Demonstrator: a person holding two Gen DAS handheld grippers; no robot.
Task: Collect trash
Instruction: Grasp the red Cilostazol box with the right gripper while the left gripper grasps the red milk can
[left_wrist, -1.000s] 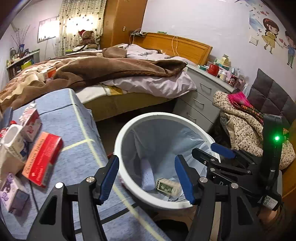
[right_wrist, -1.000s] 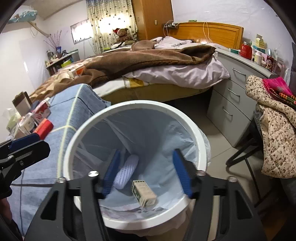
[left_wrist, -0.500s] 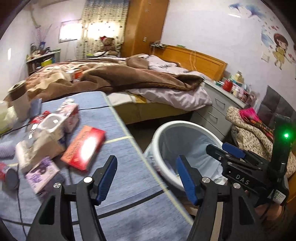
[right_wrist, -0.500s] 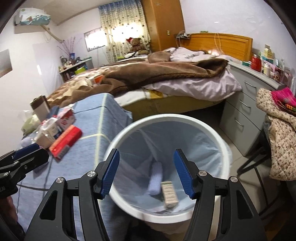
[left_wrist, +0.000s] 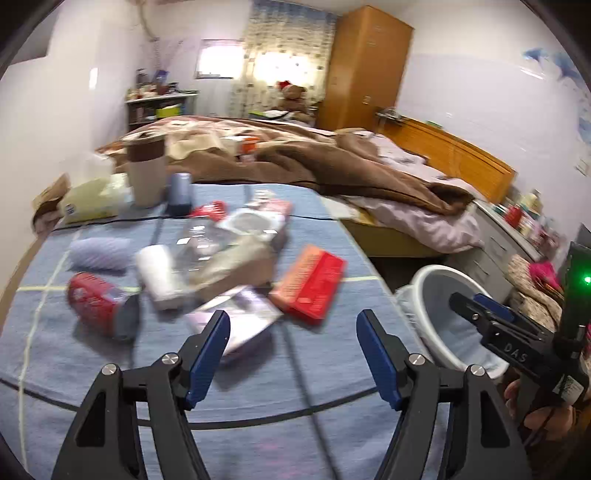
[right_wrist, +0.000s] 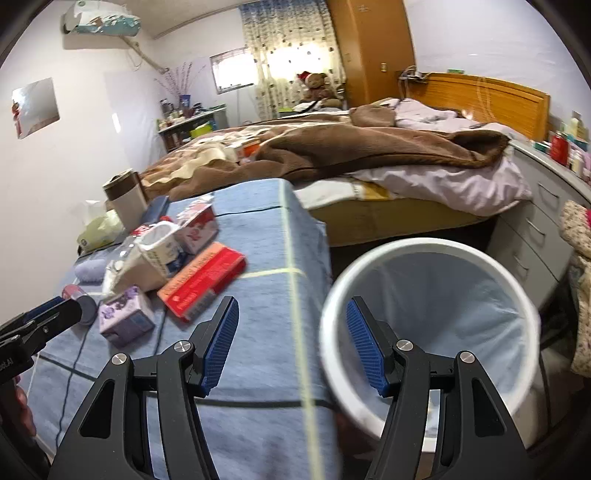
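Both tools released, empty, facing the trash pile on the bench.
Left tool nearest red carton: likely light, stiff cardboard, pinch across short sides; right tool beside bin.

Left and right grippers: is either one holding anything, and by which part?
Nothing is held. The left gripper and right gripper are both open and empty.
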